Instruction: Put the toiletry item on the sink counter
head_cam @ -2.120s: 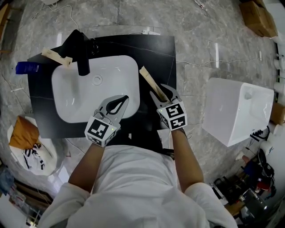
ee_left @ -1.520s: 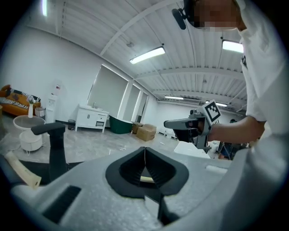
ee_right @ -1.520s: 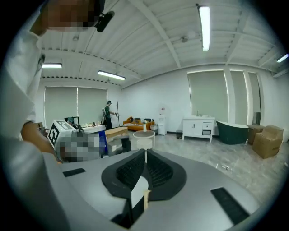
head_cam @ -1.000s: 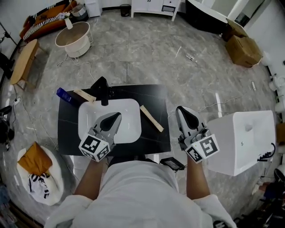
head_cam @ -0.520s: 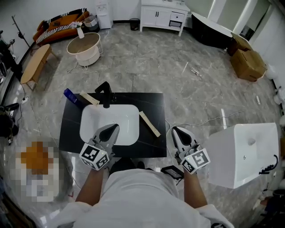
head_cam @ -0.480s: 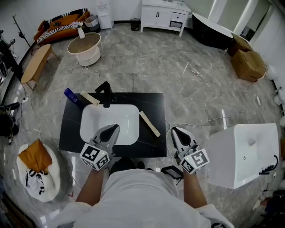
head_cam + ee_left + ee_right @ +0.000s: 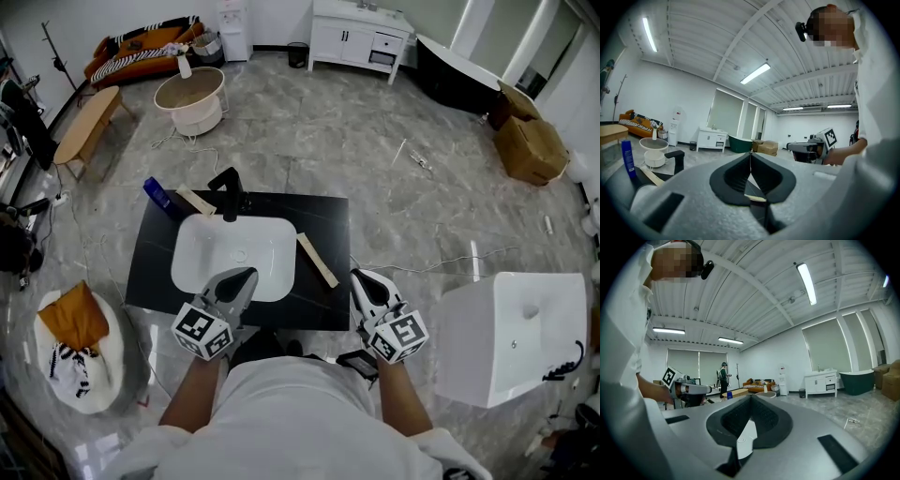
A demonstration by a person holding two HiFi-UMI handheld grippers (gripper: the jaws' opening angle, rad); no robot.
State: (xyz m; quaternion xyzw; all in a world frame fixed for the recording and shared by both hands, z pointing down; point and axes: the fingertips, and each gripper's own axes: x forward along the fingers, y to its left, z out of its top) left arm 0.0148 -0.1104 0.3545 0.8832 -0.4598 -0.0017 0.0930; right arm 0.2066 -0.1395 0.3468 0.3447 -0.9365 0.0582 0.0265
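the black sink counter (image 7: pixel 323 211) stands mid-floor, with a white basin (image 7: pixel 234 258) set in it. at its near edge hang the left gripper (image 7: pixel 247 275) and the right gripper (image 7: pixel 361 277), each with jaws pressed together on nothing. the long beige toiletry item (image 7: pixel 317 260) lies flat on the counter just right of the basin. the placing looks done, so the next move likely calls only for keeping both grippers clear of it.

Basin (image 7: pixel 234 255) in bench (image 7: pixel 323 216); faucet (image 7: pixel 231 192) behind it. Bottle (image 7: pixel 157 192) at bench's back-left corner, stick (image 7: pixel 195 200) just beside. Second stick (image 7: pixel 317 260) right of basin. Box (image 7: pixel 511 337) on floor (image 7: pixel 375 141), well right.
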